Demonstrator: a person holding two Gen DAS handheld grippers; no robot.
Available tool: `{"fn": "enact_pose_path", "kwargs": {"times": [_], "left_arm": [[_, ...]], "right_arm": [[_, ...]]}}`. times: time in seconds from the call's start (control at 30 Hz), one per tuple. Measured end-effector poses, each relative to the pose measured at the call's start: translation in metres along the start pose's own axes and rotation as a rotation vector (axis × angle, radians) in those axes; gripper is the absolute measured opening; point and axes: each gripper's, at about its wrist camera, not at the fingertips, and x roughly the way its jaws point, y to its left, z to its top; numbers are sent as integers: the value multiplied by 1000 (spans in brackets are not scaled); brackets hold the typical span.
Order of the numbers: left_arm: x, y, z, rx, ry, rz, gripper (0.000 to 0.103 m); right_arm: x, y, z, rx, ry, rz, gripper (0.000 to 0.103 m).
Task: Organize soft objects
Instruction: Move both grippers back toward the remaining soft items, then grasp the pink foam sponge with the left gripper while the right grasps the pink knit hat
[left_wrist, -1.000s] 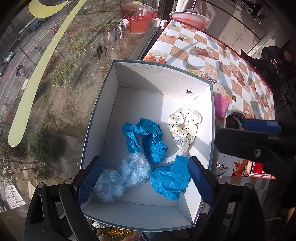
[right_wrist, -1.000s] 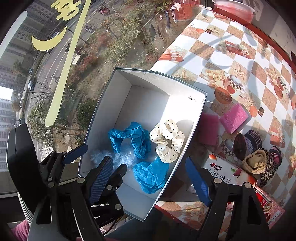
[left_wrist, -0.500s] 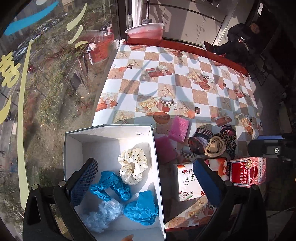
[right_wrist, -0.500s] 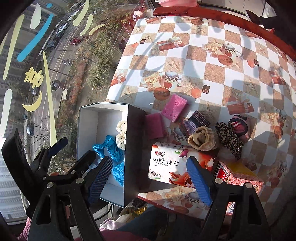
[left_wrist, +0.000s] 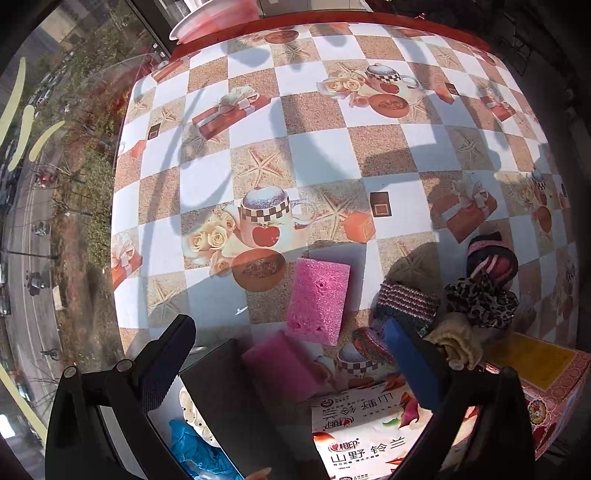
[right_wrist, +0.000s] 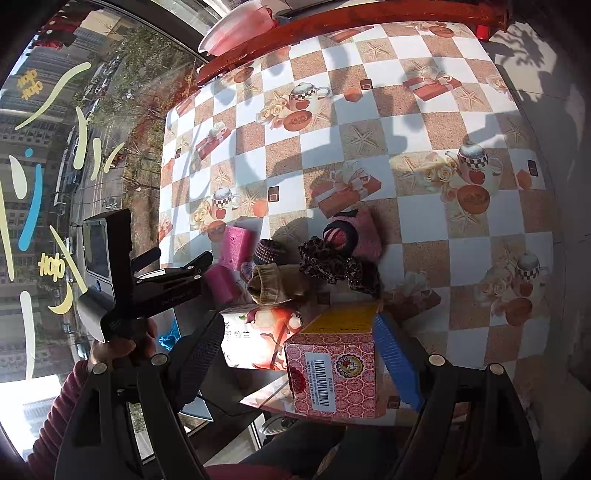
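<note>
Hanging wide over the tabletop (left_wrist: 258, 122), the left tongs (left_wrist: 284, 354) stand fully spread after just opening further — nothing between them, nothing touched. Using the tissue box (left_wrist: 365, 435) as landmark: a pink sponge (left_wrist: 317, 299) lies just beyond it, a second sponge (left_wrist: 280, 369) leans at its left, and the rolled socks (left_wrist: 406, 302) and leopard scrunchie (left_wrist: 480, 299) bunch past its right end. The right tongs (right_wrist: 295, 347) — spread, empty — hover above a red carton (right_wrist: 332, 373) beside it.

Sponge (left_wrist: 319, 301) lies on table (left_wrist: 325, 155) left of socks (left_wrist: 406, 302).
</note>
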Motion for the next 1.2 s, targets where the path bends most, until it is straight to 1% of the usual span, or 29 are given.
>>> {"fn": "enact_pose_path", "kwargs": {"times": [0.2,0.33,0.53,0.7,0.83,0.93,1.03,1.13,1.17,1.2], "left_arm": [[39,-11,19,15,97,7,103],[60,-8,25,-15,149,0,103],[73,-11,23,3,174,27,103],[84,-12,20,9,202,32,103],[94,-18,23,36,223,55,102],[94,-17,23,25,219,42,102],[95,-20,25,27,227,36,101],[97,-17,28,29,237,27,98],[96,-17,30,28,241,18,95],[94,-22,31,26,244,8,90]], "right_arm": [[30,-38,19,46,70,-22,83],[59,-45,35,42,132,-29,83],[104,-47,62,48,206,-22,83],[137,-49,83,72,255,-21,83],[164,-50,94,75,303,-28,83],[181,-49,99,69,338,-33,83],[191,-46,101,50,364,-62,83],[193,-42,100,39,370,-68,83],[193,-43,100,40,371,-70,83],[193,-43,100,39,371,-78,78]]}}
